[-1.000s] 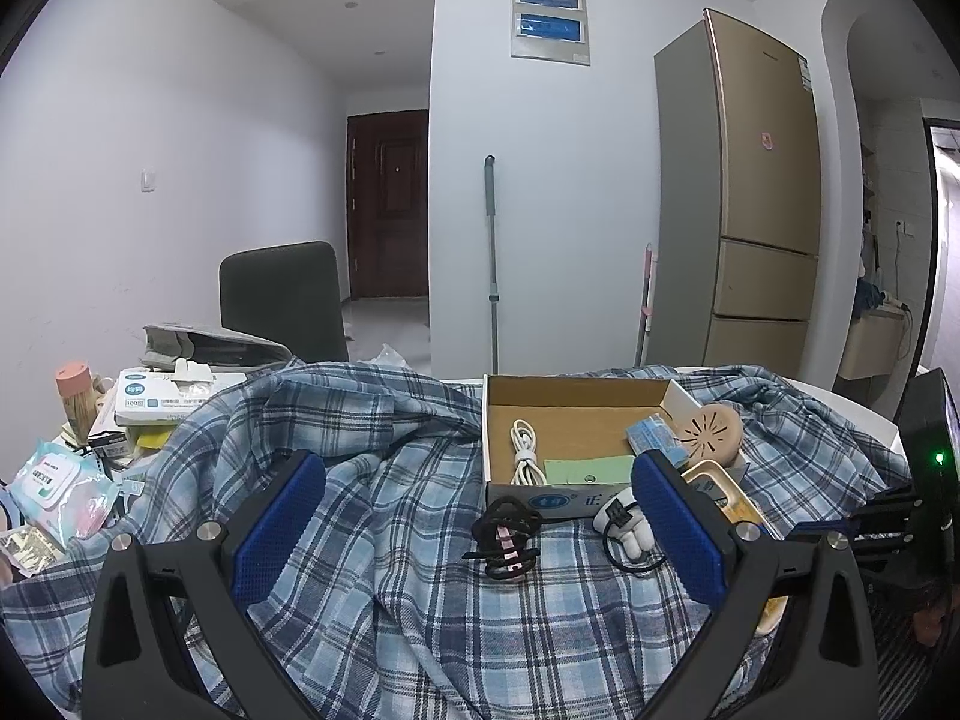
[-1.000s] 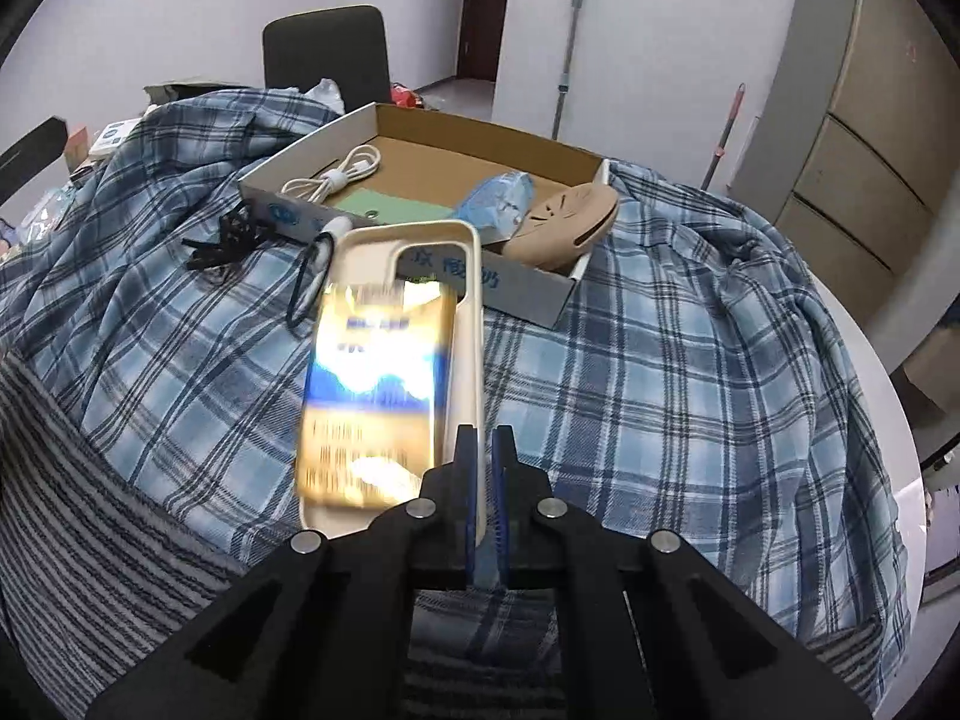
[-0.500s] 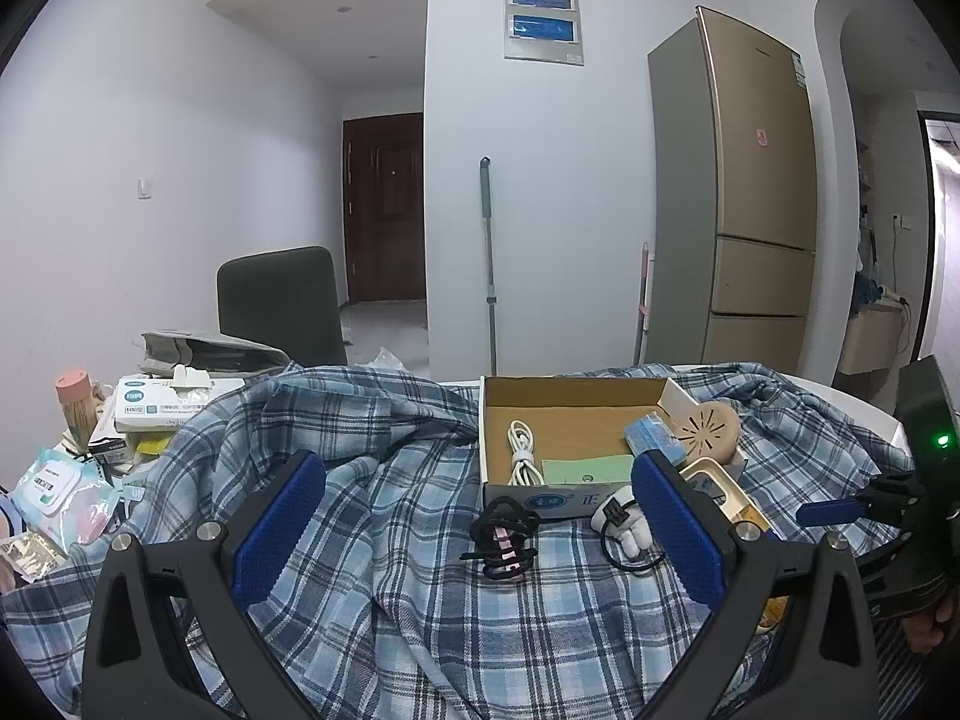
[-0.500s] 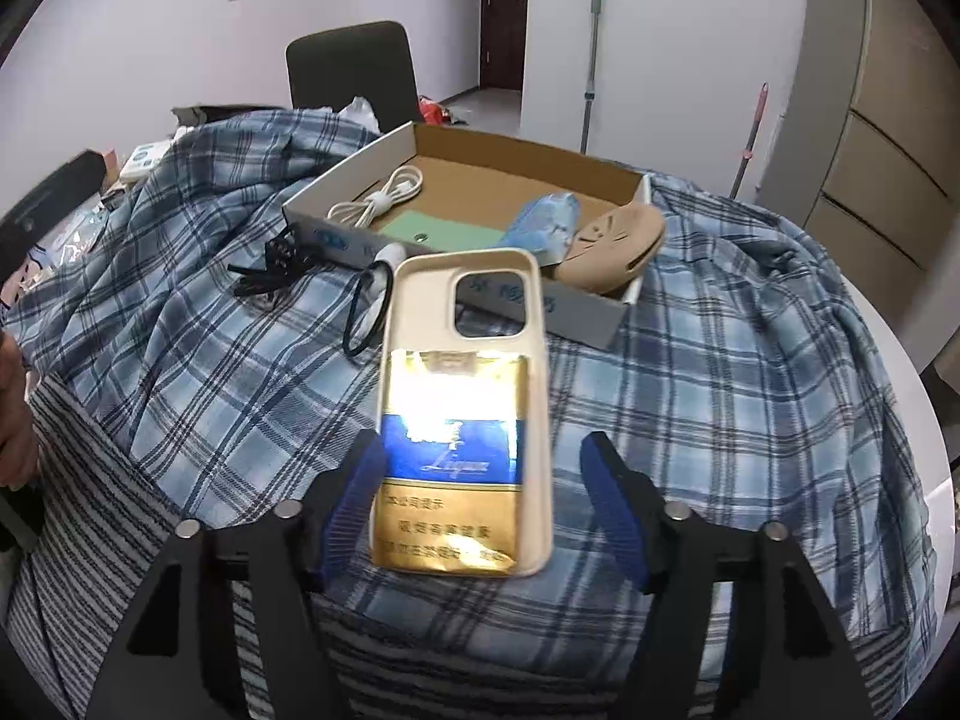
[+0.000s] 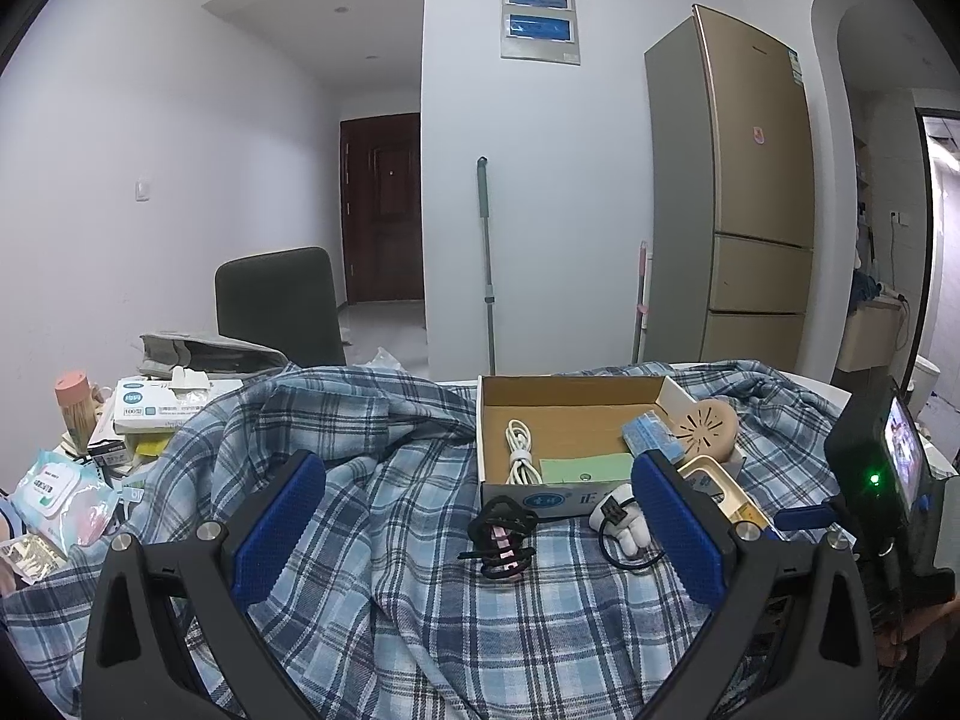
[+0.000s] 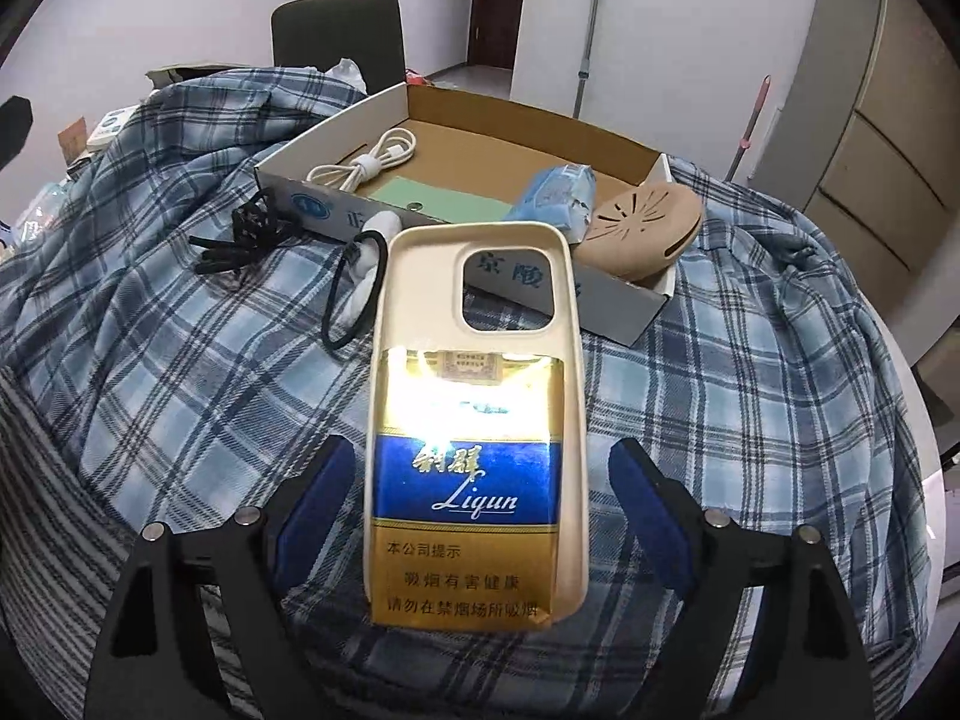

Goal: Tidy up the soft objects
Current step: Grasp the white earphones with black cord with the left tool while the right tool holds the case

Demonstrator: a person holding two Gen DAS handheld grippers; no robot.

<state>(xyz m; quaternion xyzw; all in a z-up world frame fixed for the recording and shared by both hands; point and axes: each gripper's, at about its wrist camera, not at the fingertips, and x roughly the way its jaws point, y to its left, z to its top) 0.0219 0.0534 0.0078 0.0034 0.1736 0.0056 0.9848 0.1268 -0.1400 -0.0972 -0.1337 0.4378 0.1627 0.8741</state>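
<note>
The left wrist view looks nearly level across the plaid cloth (image 5: 420, 570) toward the far wall; the right wrist view tilts steeply down, close over it; both share the cardboard box (image 5: 570, 396) (image 6: 510, 120)

Blue-white plaid cloth (image 6: 180, 372); cream phone case (image 6: 480, 276); gold-blue cigarette pack (image 6: 465, 480); blue-padded fingers (image 6: 312, 504).

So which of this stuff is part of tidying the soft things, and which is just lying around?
Part of the job: phone case, hair tie, black clip, cardboard box, tan silicone pouch.

Just lying about: wet wipes, tissue box, chair, fridge, mop.
</note>
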